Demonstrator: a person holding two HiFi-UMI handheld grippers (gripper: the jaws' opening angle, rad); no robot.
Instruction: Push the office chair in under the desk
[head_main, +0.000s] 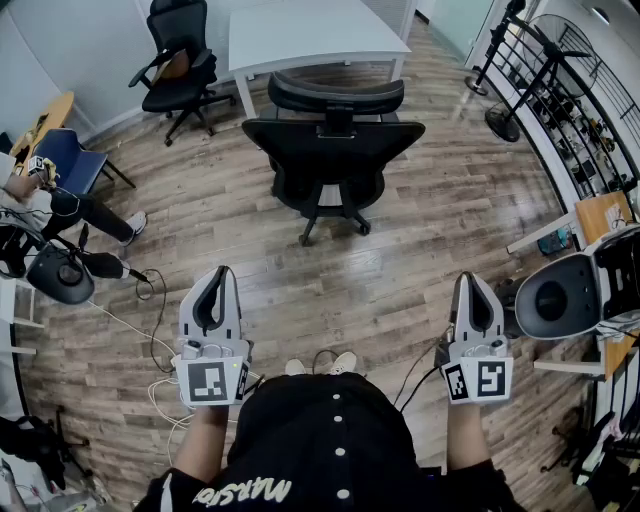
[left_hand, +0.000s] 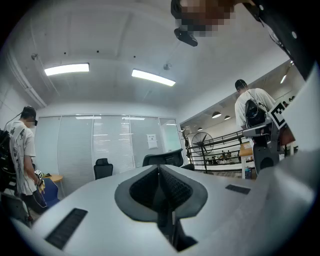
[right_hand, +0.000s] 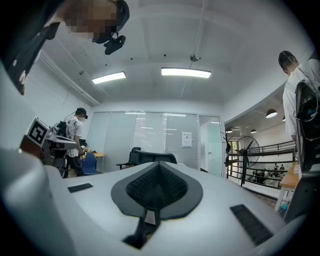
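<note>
Black office chair (head_main: 335, 150) stands upper centre in the head view, backrest toward the camera, just before the white desk (head_main: 310, 35); the gripper views show only its top. Left gripper (head_main: 220, 275) and right gripper (head_main: 472, 282), jaws pressed together and empty, sit low, well apart from it. Ceiling lights (left_hand: 152, 77) show only in the gripper views.

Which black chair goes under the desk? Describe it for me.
Find the white rectangular desk at the room's far end. The black office chair with a curved headrest stands directly before it, mid-floor; the other black armchair sits aside, left, by the wall.
</note>
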